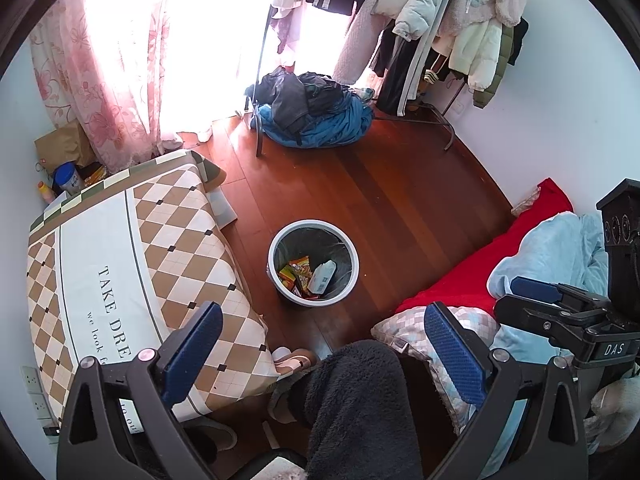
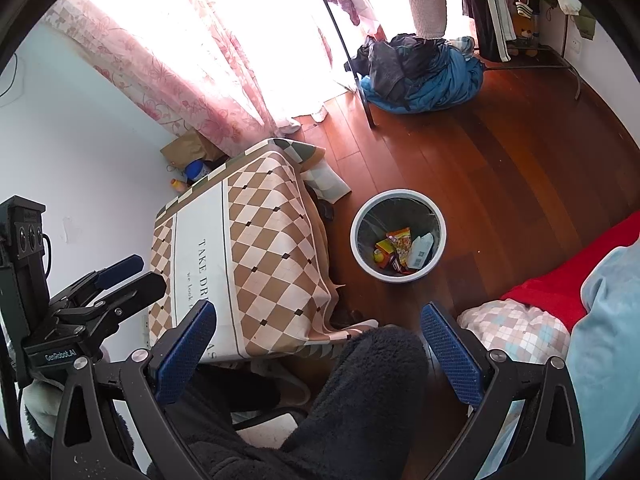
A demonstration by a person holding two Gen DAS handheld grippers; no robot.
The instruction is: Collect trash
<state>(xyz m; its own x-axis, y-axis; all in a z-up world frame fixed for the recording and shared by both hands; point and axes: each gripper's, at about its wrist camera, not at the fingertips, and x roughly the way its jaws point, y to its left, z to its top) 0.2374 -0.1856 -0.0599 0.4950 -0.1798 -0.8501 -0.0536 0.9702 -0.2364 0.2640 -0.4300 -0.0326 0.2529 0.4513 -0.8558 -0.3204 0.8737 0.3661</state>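
Left wrist view: looks steeply down from well above the red-brown wooden floor (image 1: 400,200), forward along the open blue-padded left gripper (image 1: 324,352); the round white waste bin with wrappers inside (image 1: 313,267) lies ahead, between the fingers' lines.
Left view, edges: the brown-and-cream diamond-pattern tablecloth (image 1: 132,264) lies left of the tool, the right gripper (image 1: 544,300) at the right edge.
Right wrist view: same height and downward tilt, forward along the open right gripper (image 2: 320,350); the bin (image 2: 398,236) lies ahead, slightly right.
Right view, edges: the left gripper (image 2: 128,276) shows at the left edge.
Shared: bin, tablecloth (image 2: 256,256), floor (image 2: 500,168), blue heap of clothes (image 1: 316,112) (image 2: 424,76) far ahead.
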